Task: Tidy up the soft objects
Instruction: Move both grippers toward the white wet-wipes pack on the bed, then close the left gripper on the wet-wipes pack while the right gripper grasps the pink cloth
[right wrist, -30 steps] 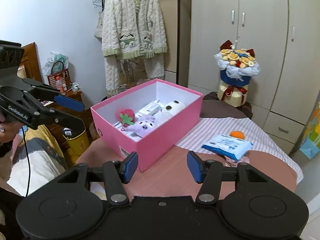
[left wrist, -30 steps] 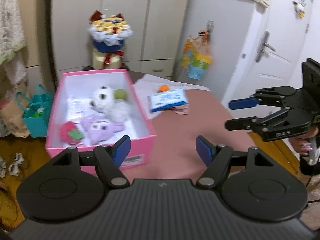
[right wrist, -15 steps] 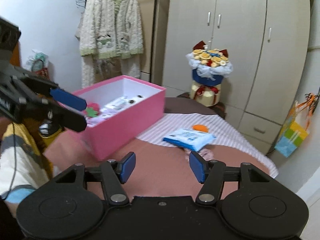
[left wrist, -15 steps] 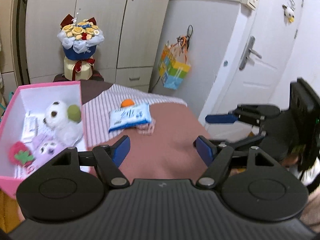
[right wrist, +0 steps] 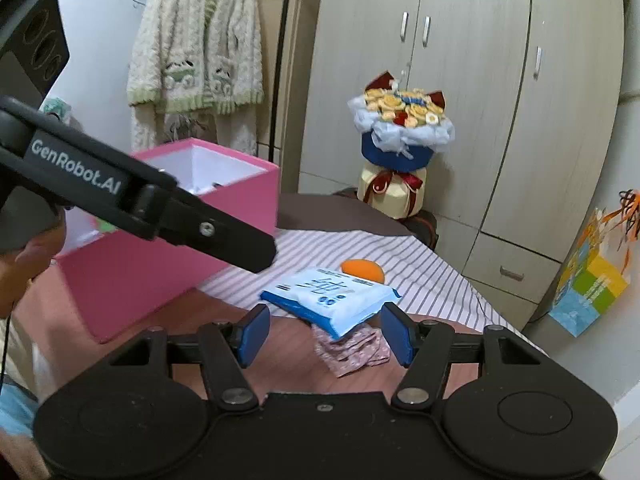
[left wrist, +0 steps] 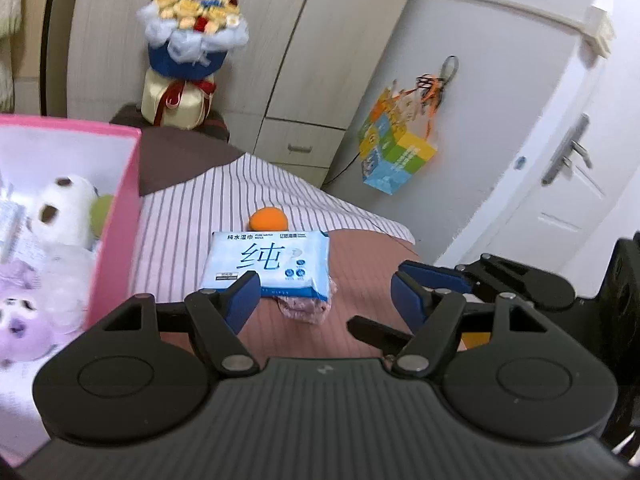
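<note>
A blue wet-wipe pack lies on the table, partly over a pink patterned cloth item. An orange soft ball sits just behind the pack. The pink box at the left holds a white plush and a purple plush. My left gripper is open and empty, close in front of the pack. My right gripper is open and empty, right before the pack and cloth item.
A striped cloth covers the far part of the brown table. A flower bouquet stands behind it by the wardrobe. A colourful gift bag hangs on the right wall. The right gripper's body is at the left view's right.
Both grippers have swung away from the pink box and moved closer to the wet-wipe pack and orange ball. Both stay open.
</note>
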`<move>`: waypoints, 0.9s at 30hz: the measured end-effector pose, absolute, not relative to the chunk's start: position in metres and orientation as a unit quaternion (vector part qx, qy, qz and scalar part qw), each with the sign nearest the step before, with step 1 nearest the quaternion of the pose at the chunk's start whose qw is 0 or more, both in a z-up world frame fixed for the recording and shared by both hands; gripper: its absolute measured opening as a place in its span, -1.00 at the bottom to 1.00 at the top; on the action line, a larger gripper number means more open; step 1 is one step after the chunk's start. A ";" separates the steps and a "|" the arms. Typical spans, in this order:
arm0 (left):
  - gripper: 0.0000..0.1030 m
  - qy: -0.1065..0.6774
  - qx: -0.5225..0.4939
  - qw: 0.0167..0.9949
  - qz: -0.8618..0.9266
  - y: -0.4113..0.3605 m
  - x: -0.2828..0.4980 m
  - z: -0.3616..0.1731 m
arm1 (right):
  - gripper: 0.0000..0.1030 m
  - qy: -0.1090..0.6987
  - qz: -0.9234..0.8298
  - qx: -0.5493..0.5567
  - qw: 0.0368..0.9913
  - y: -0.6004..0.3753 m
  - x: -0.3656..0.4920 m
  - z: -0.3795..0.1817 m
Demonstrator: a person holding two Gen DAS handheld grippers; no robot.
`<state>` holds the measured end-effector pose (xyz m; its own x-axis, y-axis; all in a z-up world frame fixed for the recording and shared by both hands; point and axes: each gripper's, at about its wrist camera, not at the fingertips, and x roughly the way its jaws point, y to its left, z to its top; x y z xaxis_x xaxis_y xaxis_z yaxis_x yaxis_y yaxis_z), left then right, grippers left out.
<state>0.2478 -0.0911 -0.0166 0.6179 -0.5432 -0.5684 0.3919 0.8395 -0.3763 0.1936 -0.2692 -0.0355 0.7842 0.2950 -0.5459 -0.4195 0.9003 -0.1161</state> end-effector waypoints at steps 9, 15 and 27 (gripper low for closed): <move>0.35 0.359 -0.135 0.901 -0.203 -0.107 0.302 -0.058 | 0.30 0.295 0.212 -0.119 0.924 -0.269 0.252 -0.070; 0.35 0.370 -0.157 0.902 -0.158 -0.112 0.327 -0.081 | 0.32 0.313 0.217 -0.154 0.912 -0.258 0.269 -0.088; 0.47 0.385 -0.166 0.898 -0.132 -0.105 0.337 -0.097 | 0.32 0.333 0.236 -0.111 0.906 -0.268 0.283 -0.088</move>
<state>0.3372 -0.1048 -0.0974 0.6691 -0.3643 -0.6477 0.1087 0.9102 -0.3997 0.2826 -0.2685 -0.0877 0.6672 0.3539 -0.6555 -0.5022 0.8636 -0.0449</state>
